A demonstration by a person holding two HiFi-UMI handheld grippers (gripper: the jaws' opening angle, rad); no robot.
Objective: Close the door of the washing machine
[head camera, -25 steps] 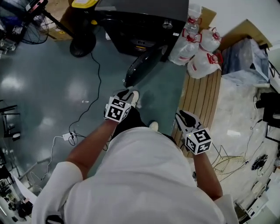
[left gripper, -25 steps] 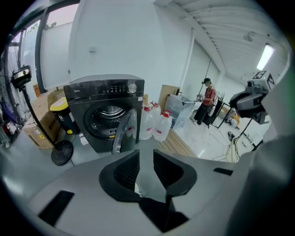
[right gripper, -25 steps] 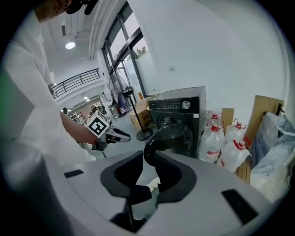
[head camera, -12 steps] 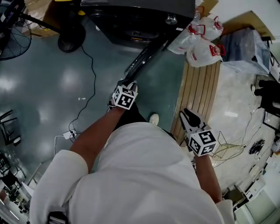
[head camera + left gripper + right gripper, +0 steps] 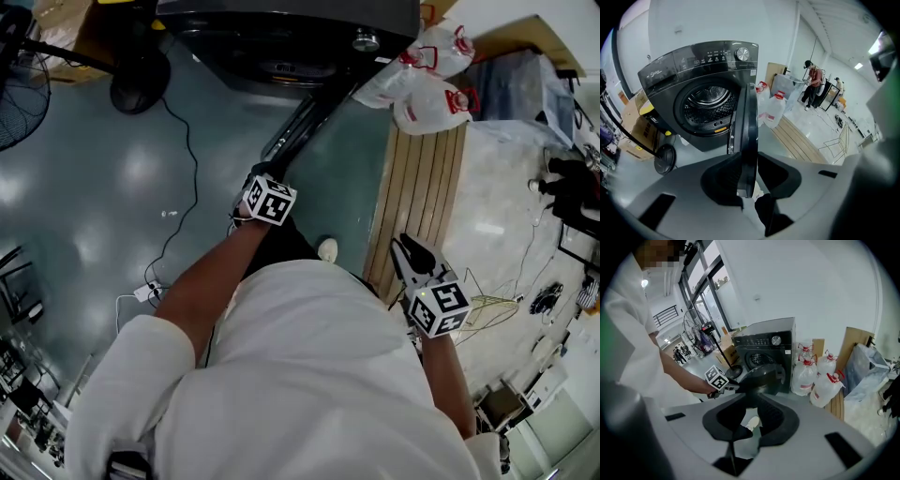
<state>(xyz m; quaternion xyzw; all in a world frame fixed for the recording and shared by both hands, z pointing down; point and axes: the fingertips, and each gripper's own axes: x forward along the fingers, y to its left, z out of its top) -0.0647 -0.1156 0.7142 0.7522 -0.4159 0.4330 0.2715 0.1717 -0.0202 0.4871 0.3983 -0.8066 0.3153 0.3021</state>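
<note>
A dark grey front-loading washing machine stands at the top of the head view, its drum open. Its round door is swung out and shows edge-on. My left gripper is at the door's free rim. In the left gripper view the rim runs between its jaws, one pad against each side. The right gripper view shows that gripper at the door. My right gripper hangs at my side, away from the machine, open with nothing in it.
Several large water jugs stand to the right of the machine, beside a wooden slatted platform. A black cable runs over the grey floor to a power strip. A fan base sits left of the machine. People stand far off.
My left arm has reached forward to the door's rim and the jaws now straddle it. The door has swung from an angled pose to edge-on. The right gripper has barely moved.
</note>
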